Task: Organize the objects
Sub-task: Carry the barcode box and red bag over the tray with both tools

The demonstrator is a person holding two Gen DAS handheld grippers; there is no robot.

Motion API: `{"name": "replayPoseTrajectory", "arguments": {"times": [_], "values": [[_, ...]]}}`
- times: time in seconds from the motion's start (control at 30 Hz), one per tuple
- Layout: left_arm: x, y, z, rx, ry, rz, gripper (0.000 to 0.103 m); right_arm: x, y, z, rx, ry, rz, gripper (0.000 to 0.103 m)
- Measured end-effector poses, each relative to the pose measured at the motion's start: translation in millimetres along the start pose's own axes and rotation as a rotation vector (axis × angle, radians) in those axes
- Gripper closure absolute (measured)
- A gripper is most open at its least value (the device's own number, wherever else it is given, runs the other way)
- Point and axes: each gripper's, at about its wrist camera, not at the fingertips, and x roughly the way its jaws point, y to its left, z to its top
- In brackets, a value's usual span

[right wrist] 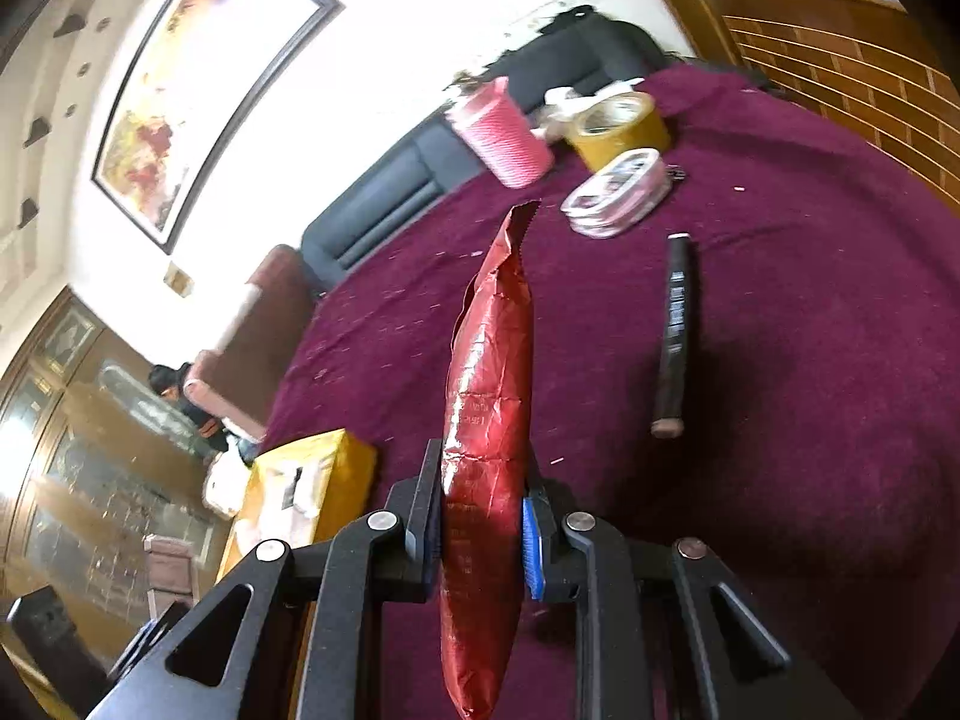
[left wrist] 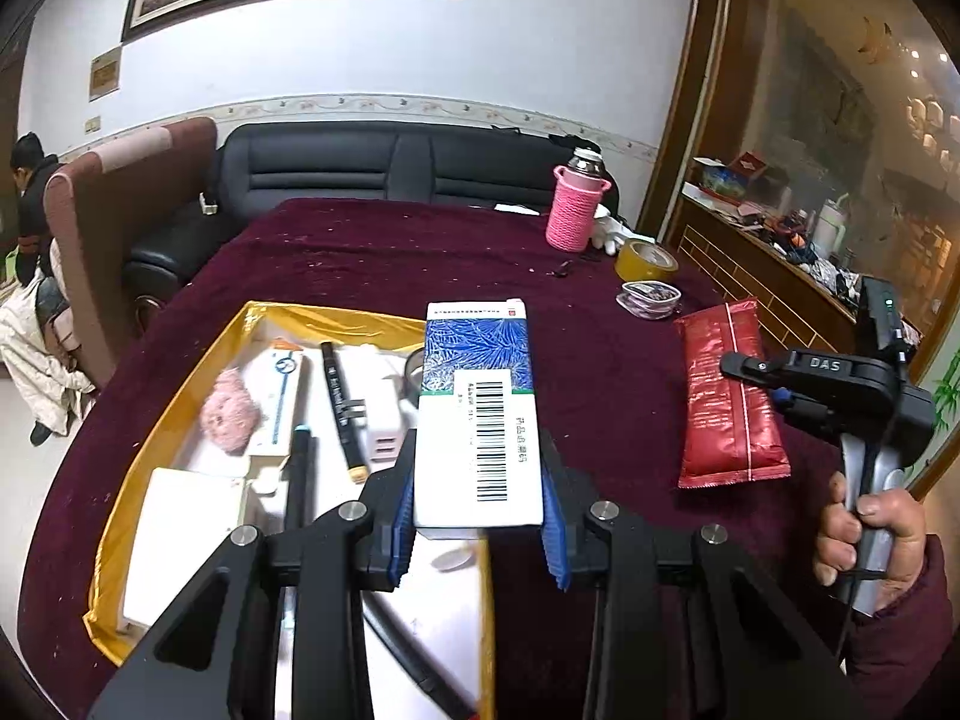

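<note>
The left gripper [left wrist: 478,531] has its jaws clamped on a white and blue box [left wrist: 480,414] with a barcode; the box sits between the blue pads [left wrist: 401,531] and sticks forward, above the right edge of the yellow tray [left wrist: 114,516]. In the tray lie a pink ball [left wrist: 229,411], a black pen [left wrist: 339,402] and some white boxes. The right gripper [right wrist: 480,531] is closed on a red packet [right wrist: 489,420], which stands on edge between the jaws and reaches far forward above the purple table [right wrist: 780,360]. A dark marker [right wrist: 673,336] lies on the table to its right. Near the far edge stand a tape roll [right wrist: 621,129], a pink bottle [right wrist: 501,132] and a round tin [right wrist: 615,192].
</note>
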Motion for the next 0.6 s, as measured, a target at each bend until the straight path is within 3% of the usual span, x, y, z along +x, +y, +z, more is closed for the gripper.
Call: {"name": "replayPoseTrajectory", "arguments": {"times": [0.6], "values": [[-33.1,40.0,-27.1,-0.077,-0.003,0.061,0.070,24.0,83.4,-39.3,-0.084,0.128,0.157,0.080]]}}
